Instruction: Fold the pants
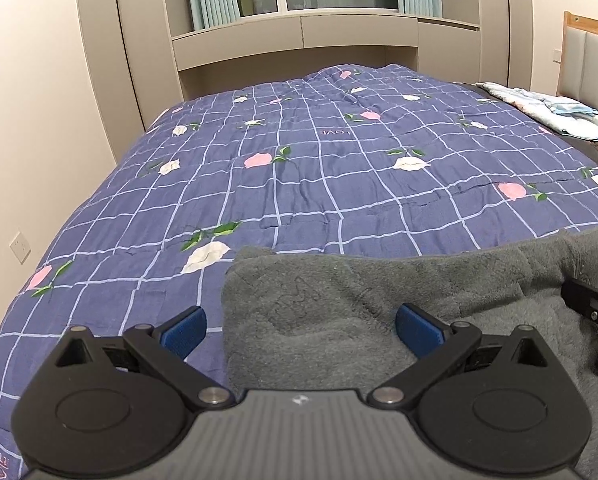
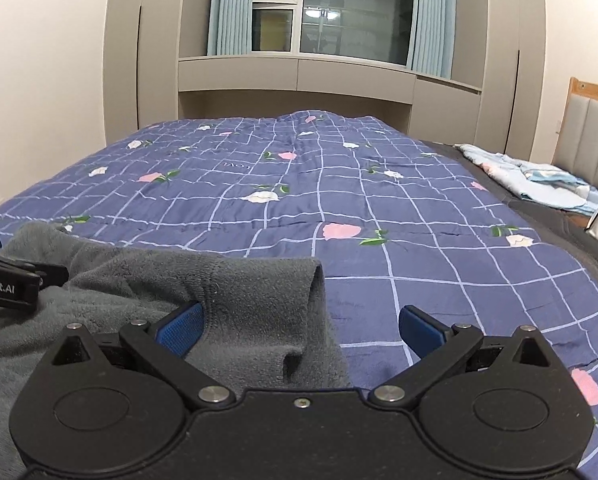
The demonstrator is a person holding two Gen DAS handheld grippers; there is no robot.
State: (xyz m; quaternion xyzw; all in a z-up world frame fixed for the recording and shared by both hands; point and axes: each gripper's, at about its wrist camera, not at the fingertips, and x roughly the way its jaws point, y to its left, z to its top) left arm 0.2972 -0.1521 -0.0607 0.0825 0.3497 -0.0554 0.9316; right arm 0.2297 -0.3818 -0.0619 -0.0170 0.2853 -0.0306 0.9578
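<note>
Grey fleece pants [image 1: 339,300] lie on the blue checked quilt near the front of the bed. My left gripper [image 1: 301,330] is open, its blue pads straddling the left end of the folded fabric without pinching it. In the right wrist view the pants [image 2: 239,304] end in a raised fold at the right. My right gripper [image 2: 301,330] is open too, its left pad over the fleece and its right pad over bare quilt. Each gripper shows at the edge of the other's view: the right one [image 1: 595,316], the left one [image 2: 11,280].
The blue flowered quilt [image 1: 299,160] covers most of the bed. A crumpled light blue blanket [image 2: 531,180] lies at the far right by the padded headboard [image 2: 591,136]. Beige wardrobes and a window stand behind the bed. A wall socket [image 1: 20,246] is at the left.
</note>
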